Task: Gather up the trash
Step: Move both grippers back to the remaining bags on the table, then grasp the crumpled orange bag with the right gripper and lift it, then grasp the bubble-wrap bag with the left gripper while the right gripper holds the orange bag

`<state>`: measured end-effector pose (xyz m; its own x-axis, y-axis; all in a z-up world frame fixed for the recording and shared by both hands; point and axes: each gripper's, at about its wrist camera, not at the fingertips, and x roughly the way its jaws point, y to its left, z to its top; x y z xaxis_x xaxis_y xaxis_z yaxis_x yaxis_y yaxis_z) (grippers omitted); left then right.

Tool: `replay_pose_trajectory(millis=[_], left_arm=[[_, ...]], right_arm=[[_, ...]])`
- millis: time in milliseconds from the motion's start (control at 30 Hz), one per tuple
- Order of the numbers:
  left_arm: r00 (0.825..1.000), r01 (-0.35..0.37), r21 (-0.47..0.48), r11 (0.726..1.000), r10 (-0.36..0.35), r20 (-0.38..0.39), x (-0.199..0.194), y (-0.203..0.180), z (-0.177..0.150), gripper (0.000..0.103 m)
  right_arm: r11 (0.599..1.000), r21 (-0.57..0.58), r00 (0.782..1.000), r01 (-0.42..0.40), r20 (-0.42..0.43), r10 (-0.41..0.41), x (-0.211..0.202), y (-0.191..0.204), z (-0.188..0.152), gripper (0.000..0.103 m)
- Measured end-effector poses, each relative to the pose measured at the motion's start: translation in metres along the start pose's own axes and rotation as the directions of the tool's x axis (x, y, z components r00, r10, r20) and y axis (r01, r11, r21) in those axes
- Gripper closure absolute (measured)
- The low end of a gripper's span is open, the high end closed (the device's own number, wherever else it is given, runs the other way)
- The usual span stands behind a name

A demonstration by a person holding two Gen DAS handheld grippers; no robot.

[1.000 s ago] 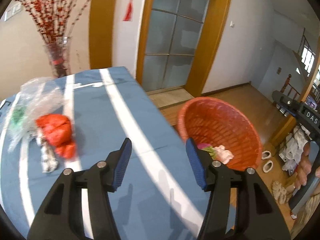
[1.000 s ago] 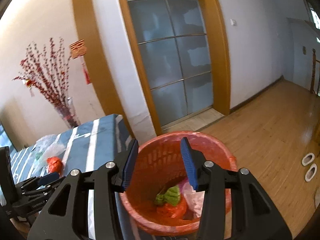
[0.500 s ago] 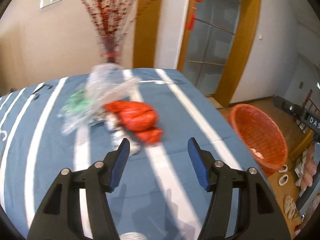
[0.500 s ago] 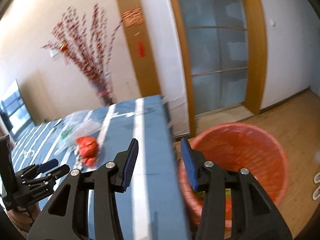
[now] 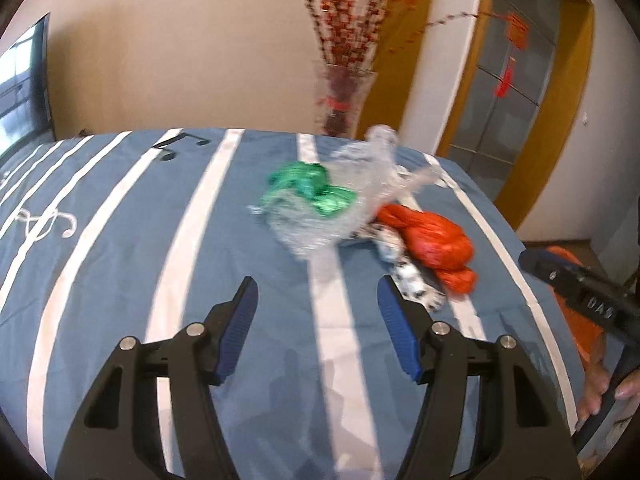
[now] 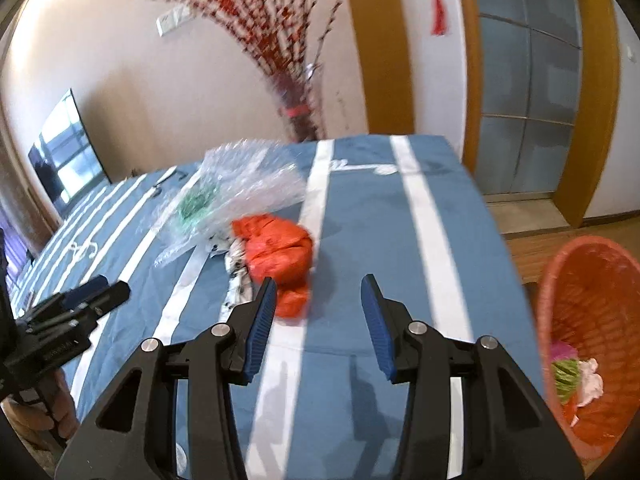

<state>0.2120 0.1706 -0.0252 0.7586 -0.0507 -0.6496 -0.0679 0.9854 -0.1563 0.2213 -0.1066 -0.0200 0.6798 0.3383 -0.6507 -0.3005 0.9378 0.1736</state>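
Trash lies in a heap on the blue striped table (image 5: 120,264): a red plastic bag (image 5: 434,244), a clear crinkled bag (image 5: 352,196) over green wrapping (image 5: 316,192), and a black-and-white printed wrapper (image 5: 416,294). My left gripper (image 5: 316,320) is open and empty, a short way in front of the heap. My right gripper (image 6: 318,312) is open and empty, with the red plastic bag (image 6: 280,252) just beyond its left finger. The orange basket (image 6: 592,328) stands on the floor to the right and holds some trash.
A glass vase of red branches (image 5: 344,96) stands at the table's far edge. The table's right edge (image 6: 504,248) drops to a wooden floor. A glass door (image 6: 528,80) is behind. The left gripper (image 6: 68,320) shows at the right wrist view's left side.
Both grippers have swung left, away from the basket and toward the trash heap on the table. Both stay open and empty.
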Motion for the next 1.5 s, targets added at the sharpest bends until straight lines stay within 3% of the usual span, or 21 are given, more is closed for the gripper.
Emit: replay_pose_trajectory(millis=[67,133,500,667,767,1100,1500], left_arm=[[1.000,-0.005,-0.031,1.000,0.006,0.004,0.000,0.013,0.001,0.041],[1.000,-0.011,-0.058,0.998,0.012,0.004,0.002,0.025,0.002,0.040],[1.000,-0.021,-0.121,0.992,0.021,0.002,0.005,0.054,0.000,0.039],[1.000,-0.025,-0.130,0.991,0.025,0.000,0.006,0.059,0.000,0.039],[1.000,-0.024,-0.133,0.991,0.024,-0.002,0.007,0.059,0.000,0.039],[1.000,0.008,-0.115,0.993,-0.006,0.016,0.001,0.036,0.009,0.034],[0.997,0.044,-0.010,0.999,-0.044,0.060,0.005,-0.047,0.046,0.030]], right_arm=[[1.000,-0.004,1.000,0.002,-0.007,-0.002,0.009,0.006,0.003,0.042],[1.000,0.002,1.000,0.006,-0.006,-0.006,0.018,0.010,0.006,0.037],[1.000,0.005,0.993,0.025,-0.113,-0.024,0.078,0.024,0.017,0.037],[0.999,0.043,0.987,-0.005,-0.161,0.012,0.089,0.018,0.007,0.058],[0.999,0.046,0.988,-0.017,-0.152,0.023,0.082,0.017,0.004,0.064],[0.995,0.094,0.993,0.030,-0.120,-0.018,0.047,-0.021,-0.008,0.067],[0.980,0.188,0.996,0.070,-0.065,-0.059,-0.002,-0.080,-0.018,0.067]])
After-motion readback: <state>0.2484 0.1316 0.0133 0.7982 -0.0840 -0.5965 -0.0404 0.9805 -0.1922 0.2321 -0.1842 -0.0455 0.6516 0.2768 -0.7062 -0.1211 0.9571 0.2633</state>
